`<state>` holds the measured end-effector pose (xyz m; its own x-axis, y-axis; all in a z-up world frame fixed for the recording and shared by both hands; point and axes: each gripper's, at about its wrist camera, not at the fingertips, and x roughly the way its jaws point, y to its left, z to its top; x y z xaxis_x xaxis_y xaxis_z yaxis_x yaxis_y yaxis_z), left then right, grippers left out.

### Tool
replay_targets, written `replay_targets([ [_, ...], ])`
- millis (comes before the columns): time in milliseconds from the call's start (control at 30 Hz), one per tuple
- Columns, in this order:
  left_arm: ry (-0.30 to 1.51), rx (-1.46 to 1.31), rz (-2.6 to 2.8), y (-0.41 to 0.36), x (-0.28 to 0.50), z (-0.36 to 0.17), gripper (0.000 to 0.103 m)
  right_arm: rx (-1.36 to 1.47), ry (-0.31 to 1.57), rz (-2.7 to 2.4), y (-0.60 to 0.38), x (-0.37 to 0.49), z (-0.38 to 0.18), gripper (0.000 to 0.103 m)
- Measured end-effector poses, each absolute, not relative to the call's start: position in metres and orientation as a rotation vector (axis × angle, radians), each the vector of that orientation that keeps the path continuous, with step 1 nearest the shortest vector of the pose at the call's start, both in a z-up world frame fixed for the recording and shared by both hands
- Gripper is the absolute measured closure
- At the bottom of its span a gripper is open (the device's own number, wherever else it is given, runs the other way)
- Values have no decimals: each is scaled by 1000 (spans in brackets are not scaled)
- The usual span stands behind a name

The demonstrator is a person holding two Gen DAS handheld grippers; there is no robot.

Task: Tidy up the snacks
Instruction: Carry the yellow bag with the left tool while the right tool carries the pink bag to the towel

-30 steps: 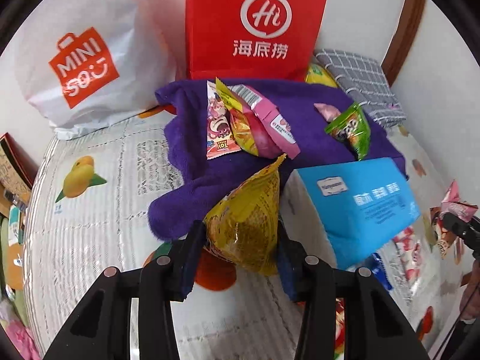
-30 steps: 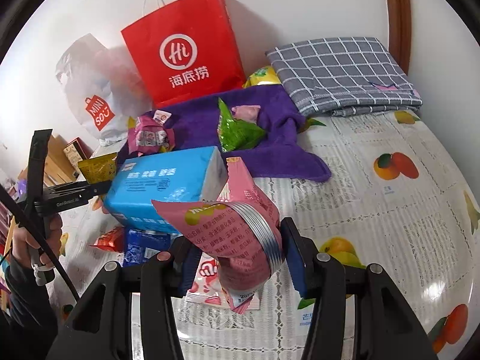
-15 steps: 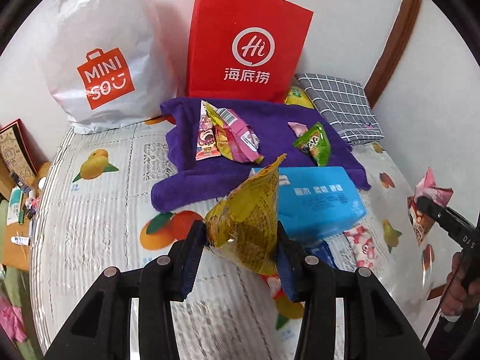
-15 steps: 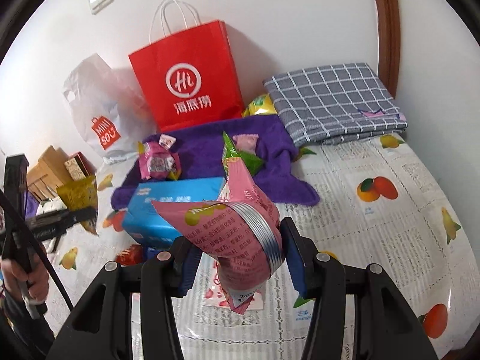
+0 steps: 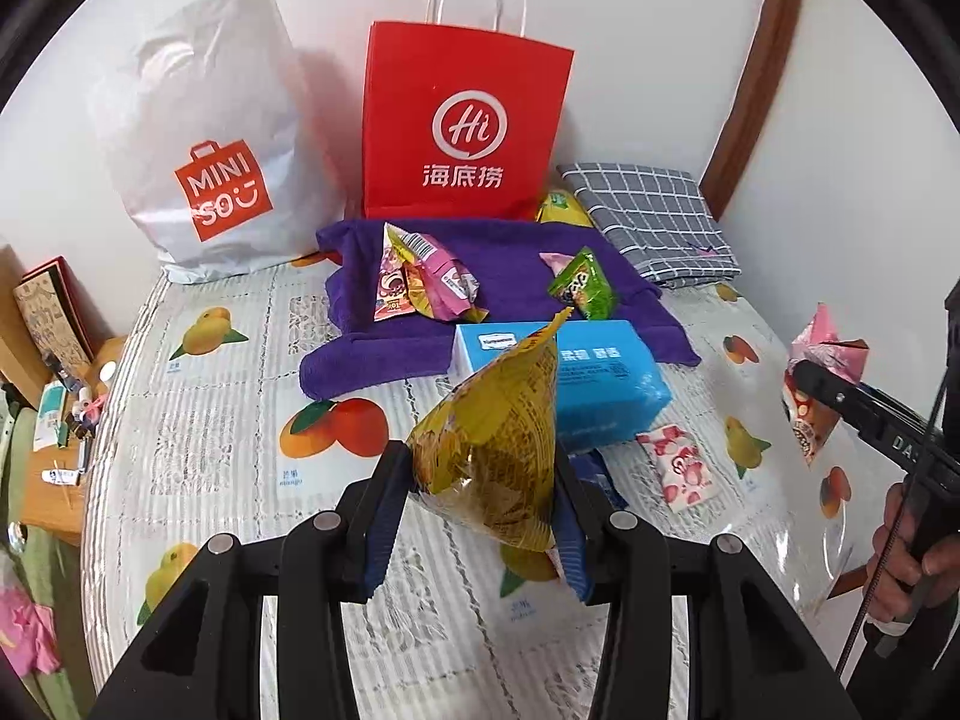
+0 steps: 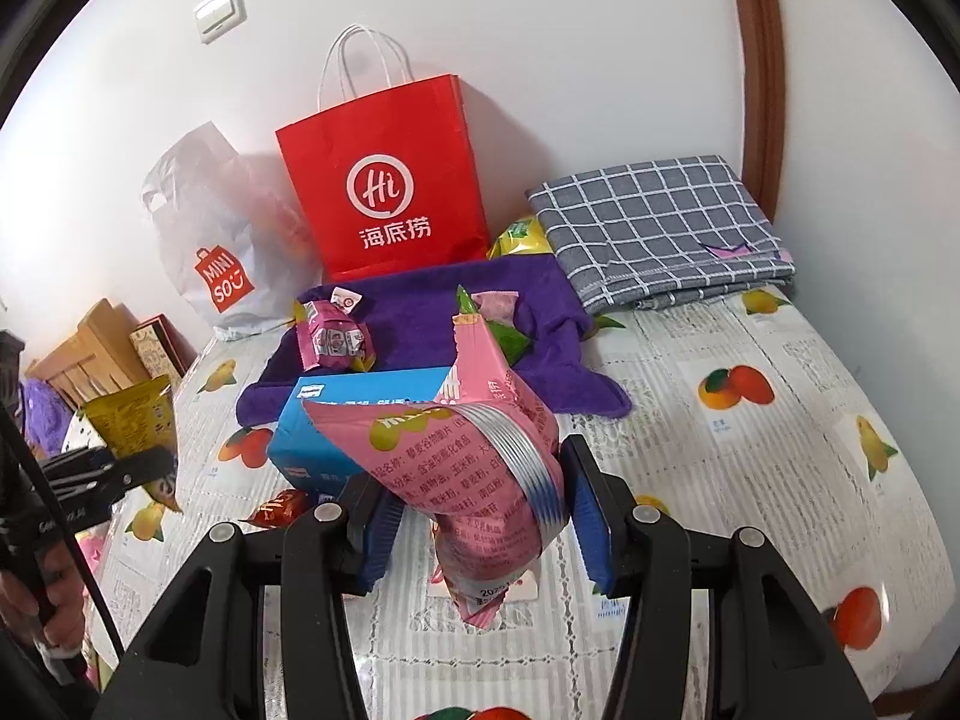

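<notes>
Your left gripper is closed on a yellow snack bag, pinched near its lower end so the sealed tip points up and away, and held above the fruit-print tablecloth. Your right gripper is clamped the same way on a pink bag, which is folded over and hangs below the blue pads.

Ahead lies a purple towel with a small pile of pink and yellow packets and a green packet on it; it looks to serve as the gathering spot. A blue box sits just in front of the towel, with a heart-print sachet loose beside it. A red paper bag and a white plastic bag stand against the wall behind. Both held bags are well short of the towel, likely lifted high to clear the box.
</notes>
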<state>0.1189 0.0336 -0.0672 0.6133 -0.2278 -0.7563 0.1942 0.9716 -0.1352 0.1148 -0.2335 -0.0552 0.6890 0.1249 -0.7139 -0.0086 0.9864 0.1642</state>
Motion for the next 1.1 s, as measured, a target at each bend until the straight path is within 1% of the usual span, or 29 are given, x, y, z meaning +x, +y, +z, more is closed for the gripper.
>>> replay_targets([
  [100, 866, -59, -263, 31, 108, -60, 60, 171, 820, 88, -235, 112, -52, 54],
  [533, 813, -85, -241, 19, 73, -32, 60, 174, 757, 134, -233, 85, -17, 54],
  [800, 810, -94, -243, 14, 71, -26, 60, 146, 741, 154, -229, 78, -8, 54],
  [1100, 812, -102, -232, 16, 77, -23, 60, 144, 751, 171, -228, 86, -10, 54],
])
